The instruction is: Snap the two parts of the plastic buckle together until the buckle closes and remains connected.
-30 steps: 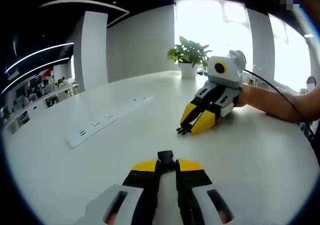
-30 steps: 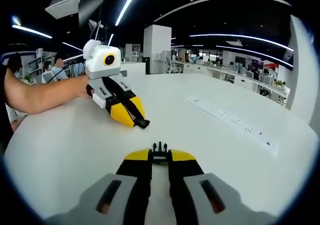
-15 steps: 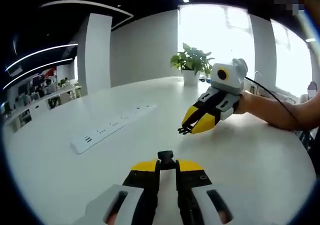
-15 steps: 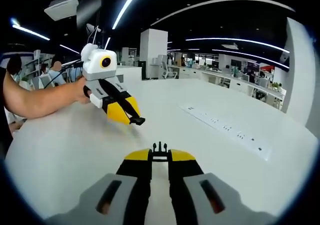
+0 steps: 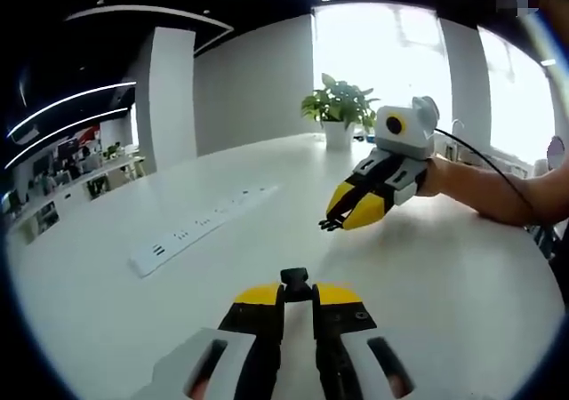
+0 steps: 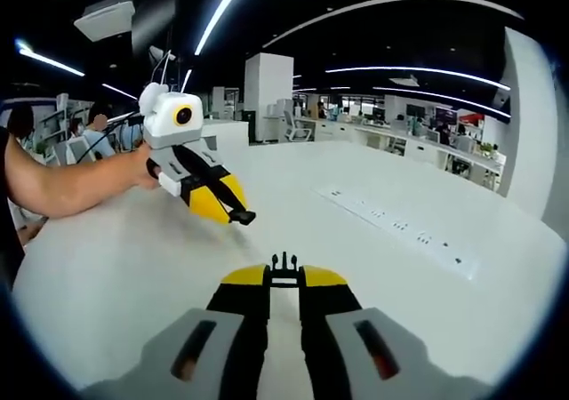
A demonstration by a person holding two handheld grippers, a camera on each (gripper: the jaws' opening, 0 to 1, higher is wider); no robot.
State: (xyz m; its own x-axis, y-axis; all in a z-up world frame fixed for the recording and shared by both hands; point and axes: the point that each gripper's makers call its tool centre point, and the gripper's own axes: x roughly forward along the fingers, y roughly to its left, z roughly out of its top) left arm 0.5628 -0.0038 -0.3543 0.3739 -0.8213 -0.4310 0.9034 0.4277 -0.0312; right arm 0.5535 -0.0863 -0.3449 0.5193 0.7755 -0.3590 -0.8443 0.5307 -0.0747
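My left gripper [image 5: 294, 292] is at the bottom of the left gripper view, shut on a black buckle part [image 5: 294, 277] that sticks out past its yellow tips. In the right gripper view my right gripper [image 6: 284, 280] is shut on the other black buckle part [image 6: 284, 261], whose prongs point forward. Each gripper faces the other across the white table [image 5: 444, 276]. The right gripper [image 5: 336, 221] hangs above the table at upper right, its buckle part at the tip. The left gripper [image 6: 235, 212] is at upper left, also held off the table. The two parts are well apart.
A long white power strip [image 5: 200, 227] [image 6: 400, 229] lies on the table to one side. A potted plant [image 5: 338, 107] stands at the far edge. A person's forearm [image 5: 498, 196] [image 6: 62, 182] reaches in behind each gripper. Office desks fill the background.
Both grippers have risen from resting on the table to hovering above it, still facing each other. Each keeps its hold on its buckle part.
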